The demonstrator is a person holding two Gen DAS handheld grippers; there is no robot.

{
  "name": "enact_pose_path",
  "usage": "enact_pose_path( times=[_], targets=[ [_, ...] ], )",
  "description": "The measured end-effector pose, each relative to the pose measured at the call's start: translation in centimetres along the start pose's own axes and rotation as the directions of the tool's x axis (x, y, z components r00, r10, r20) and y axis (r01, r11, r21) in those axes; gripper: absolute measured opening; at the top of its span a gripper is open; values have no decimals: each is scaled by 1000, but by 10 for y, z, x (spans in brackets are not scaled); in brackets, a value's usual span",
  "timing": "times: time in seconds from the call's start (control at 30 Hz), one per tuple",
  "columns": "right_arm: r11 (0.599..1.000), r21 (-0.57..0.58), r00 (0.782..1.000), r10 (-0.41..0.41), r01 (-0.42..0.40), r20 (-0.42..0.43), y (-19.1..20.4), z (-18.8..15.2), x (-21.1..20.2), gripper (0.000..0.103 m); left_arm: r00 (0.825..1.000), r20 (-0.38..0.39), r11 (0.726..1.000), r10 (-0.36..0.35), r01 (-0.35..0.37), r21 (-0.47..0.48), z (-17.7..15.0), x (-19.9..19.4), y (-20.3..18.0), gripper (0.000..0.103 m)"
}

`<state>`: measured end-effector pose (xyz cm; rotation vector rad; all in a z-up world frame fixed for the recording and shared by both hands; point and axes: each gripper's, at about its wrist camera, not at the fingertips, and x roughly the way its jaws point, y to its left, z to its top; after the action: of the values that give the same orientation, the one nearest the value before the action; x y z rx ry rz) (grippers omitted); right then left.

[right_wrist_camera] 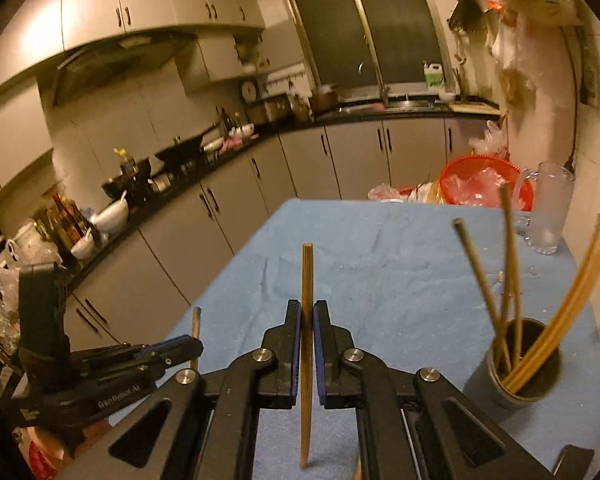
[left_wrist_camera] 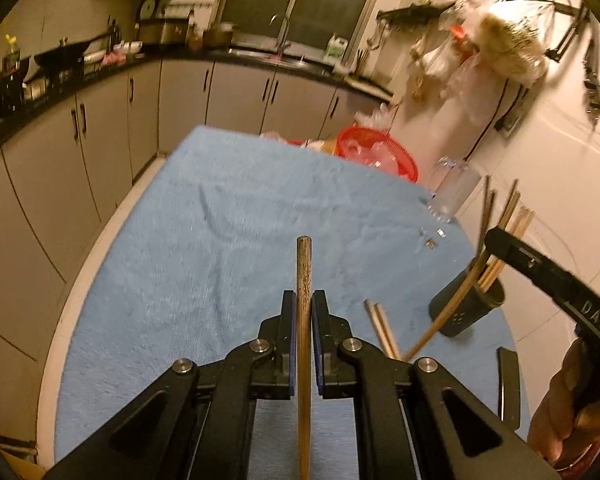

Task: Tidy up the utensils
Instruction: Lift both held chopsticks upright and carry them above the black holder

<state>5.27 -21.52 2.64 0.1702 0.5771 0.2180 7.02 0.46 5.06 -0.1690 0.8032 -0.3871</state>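
Observation:
My left gripper (left_wrist_camera: 304,308) is shut on a dark wooden chopstick (left_wrist_camera: 303,276) that stands upright between its pads, above the blue cloth (left_wrist_camera: 220,240). My right gripper (right_wrist_camera: 307,308) is shut on a lighter wooden chopstick (right_wrist_camera: 307,280), also upright. A dark cylindrical holder (right_wrist_camera: 520,364) with several chopsticks in it stands on the cloth to the right of my right gripper; it also shows in the left wrist view (left_wrist_camera: 466,308). Two loose chopsticks (left_wrist_camera: 382,328) lie on the cloth beside the left gripper. The left gripper shows at the lower left of the right wrist view (right_wrist_camera: 192,346).
A clear glass mug (right_wrist_camera: 548,208) stands at the far right of the table. A red basket (right_wrist_camera: 480,180) with plastic bags sits at the far edge. Kitchen cabinets (right_wrist_camera: 228,200) and a cluttered counter run along the left and back.

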Motion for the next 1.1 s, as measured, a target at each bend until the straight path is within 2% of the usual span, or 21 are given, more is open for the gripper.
enact_pose_path(
  times=[0.23, 0.6, 1.1],
  targets=[
    [1000, 11, 997, -19, 18, 69, -2, -3, -29, 6, 999, 46, 1000, 1, -2, 23, 9, -20, -13, 8],
    [998, 55, 993, -20, 13, 117, -21, -3, -56, 6, 997, 70, 999, -7, 4, 43, 13, -33, -26, 8],
    [990, 136, 977, -65, 38, 201, -51, -2, -100, 6, 993, 114, 996, -40, 30, 88, 22, -52, -49, 8]
  ],
)
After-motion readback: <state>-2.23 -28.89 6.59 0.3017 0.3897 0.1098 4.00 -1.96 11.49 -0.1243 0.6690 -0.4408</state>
